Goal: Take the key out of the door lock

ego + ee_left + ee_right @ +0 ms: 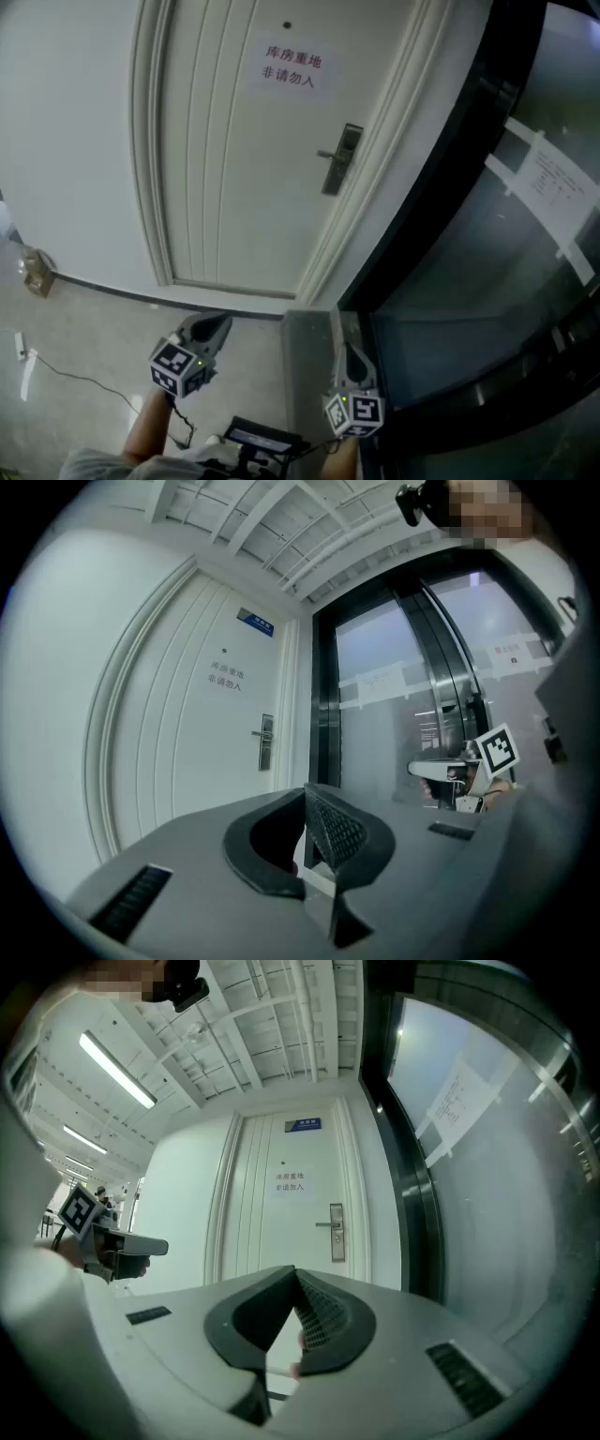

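A white door (244,169) carries a silver lock plate with a lever handle (340,159), also seen in the left gripper view (265,742) and the right gripper view (336,1232). The key is too small to make out at this distance. My left gripper (222,322) is held low, well short of the door, its jaws closed together with nothing between them (305,797). My right gripper (349,350) hangs to its right, near the door frame's foot, also shut and empty (295,1274). Both point towards the door.
A glass wall in a black frame (487,244) runs along the right, with a paper notice (558,192) taped on it. A small cardboard box (37,274) and a socket strip with its cable (21,345) lie on the floor at the left. A printed sign (291,67) hangs on the door.
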{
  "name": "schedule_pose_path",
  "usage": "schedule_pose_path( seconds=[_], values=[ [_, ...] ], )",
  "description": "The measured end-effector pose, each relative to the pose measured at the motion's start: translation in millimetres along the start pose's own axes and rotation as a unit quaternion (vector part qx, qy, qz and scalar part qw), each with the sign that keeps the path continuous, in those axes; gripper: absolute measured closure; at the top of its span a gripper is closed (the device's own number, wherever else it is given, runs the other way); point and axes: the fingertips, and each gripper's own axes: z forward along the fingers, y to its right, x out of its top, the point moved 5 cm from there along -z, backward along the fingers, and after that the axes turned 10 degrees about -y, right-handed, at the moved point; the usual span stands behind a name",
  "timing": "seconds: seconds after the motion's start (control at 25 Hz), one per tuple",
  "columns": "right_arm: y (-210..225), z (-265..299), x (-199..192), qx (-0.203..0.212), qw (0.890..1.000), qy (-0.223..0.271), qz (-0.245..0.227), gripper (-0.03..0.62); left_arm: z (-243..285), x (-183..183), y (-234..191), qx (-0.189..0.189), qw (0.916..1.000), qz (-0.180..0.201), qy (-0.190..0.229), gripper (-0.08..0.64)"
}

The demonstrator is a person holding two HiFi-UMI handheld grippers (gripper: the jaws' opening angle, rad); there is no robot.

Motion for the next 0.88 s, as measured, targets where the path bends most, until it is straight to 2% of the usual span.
schedule_pose_path(
  seconds=[0.28,0.6,0.88],
  values=[
    [7.0,-9.3,-2.4,-0.005,1.000,0.014,0.026,0.586,-2.1,0.2,6.6,-0.004,1.0000,-0.001,-0.001,0.552],
    [17.1,-15.5,-1.4,-0.016,1.000,0.010,0.022,0.586,4.2,-1.4,17.2,-0.004,1.0000,0.001,-0.003,0.552],
    [26.9,-16.4,-7.9,0.000,1.000,0.006,0.021,0.586,13.6,0.4,29.7,-0.006,1.0000,-0.001,-0.004,0.552]
  ],
)
